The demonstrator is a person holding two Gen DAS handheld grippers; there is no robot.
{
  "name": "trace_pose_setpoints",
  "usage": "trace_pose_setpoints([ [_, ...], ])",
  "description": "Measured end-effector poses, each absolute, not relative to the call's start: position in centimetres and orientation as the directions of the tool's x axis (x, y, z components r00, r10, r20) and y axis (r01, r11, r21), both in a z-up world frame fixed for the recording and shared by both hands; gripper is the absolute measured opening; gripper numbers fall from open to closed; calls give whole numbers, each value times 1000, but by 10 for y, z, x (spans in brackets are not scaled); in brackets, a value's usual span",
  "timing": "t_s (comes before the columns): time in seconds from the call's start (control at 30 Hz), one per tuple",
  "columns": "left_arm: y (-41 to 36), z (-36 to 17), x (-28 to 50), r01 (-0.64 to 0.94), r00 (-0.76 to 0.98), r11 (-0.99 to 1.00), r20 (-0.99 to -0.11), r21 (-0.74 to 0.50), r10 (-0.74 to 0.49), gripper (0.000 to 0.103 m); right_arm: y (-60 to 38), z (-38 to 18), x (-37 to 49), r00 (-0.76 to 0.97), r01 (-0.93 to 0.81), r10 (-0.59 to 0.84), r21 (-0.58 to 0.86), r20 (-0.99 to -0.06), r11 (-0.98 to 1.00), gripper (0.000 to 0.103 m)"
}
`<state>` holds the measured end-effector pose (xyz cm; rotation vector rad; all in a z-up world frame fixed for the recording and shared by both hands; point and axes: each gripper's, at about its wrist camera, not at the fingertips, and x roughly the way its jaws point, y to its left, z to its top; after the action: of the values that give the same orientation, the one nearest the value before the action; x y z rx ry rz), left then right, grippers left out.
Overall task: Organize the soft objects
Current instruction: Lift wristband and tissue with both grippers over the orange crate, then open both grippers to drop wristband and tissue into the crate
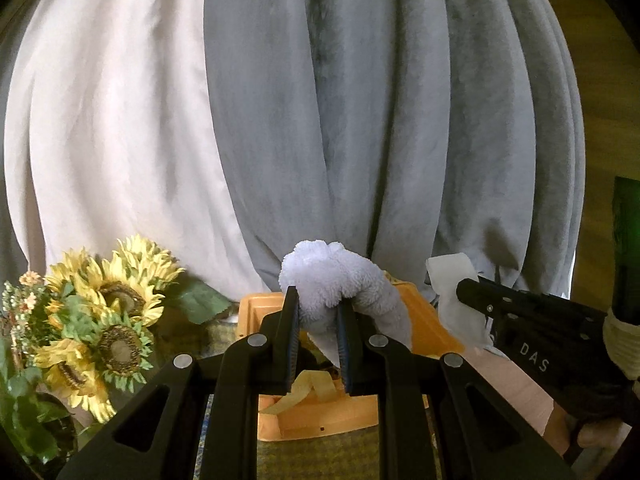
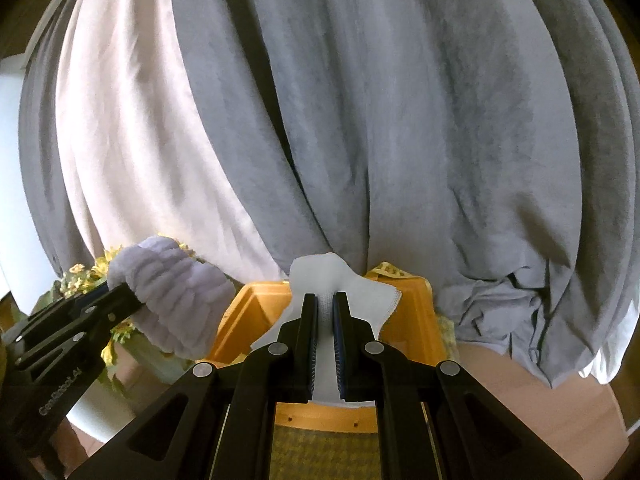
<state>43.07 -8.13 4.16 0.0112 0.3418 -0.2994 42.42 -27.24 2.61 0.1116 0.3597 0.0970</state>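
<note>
- A table (image 2: 520, 376) with a pale wooden top carries a green houndstooth mat (image 2: 324, 452).
- An orange plastic tray (image 1: 316, 416) sits on the mat.
- A sunflower bouquet (image 1: 96, 320) stands to the tray's left.

Far side: grey curtains (image 1: 380, 120) hang in heavy folds beside a white curtain (image 1: 112, 128) at left. Sunflower bouquet (image 1: 100, 312) stands near left. Wooden wall (image 1: 600, 120) at right. Daylight soft.

Fluffy lavender terry-cloth headband (image 1: 336, 280): bunching in a loop, hanging pinched above the orange plastic bin (image 1: 424, 320). Thin white gauze cloth (image 2: 352, 296): drooping crumpled, hanging pinched above the same bin.
</note>
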Motion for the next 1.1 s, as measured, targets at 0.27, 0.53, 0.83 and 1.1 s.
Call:
trace_pose_setpoints([
  [0.27,-89,40,463,282,891,959,-363,-31,-274,18,-280,24,458,919,-59,104,130,-379,990,9],
  [0.53,-98,33,495,285,864,958,-423,-37,-274,18,-285,15,496,881,-59,117,138,-458,989,9],
  [0.83,-106,16,527,279,836,960,-483,-31,-259,18,-292,-4,531,836,-41,111,141,-537,989,9],
  [1.1,-112,-5,553,281,792,959,-555,-37,-253,18,-295,-27,560,772,-50,147,171,-619,984,9],
])
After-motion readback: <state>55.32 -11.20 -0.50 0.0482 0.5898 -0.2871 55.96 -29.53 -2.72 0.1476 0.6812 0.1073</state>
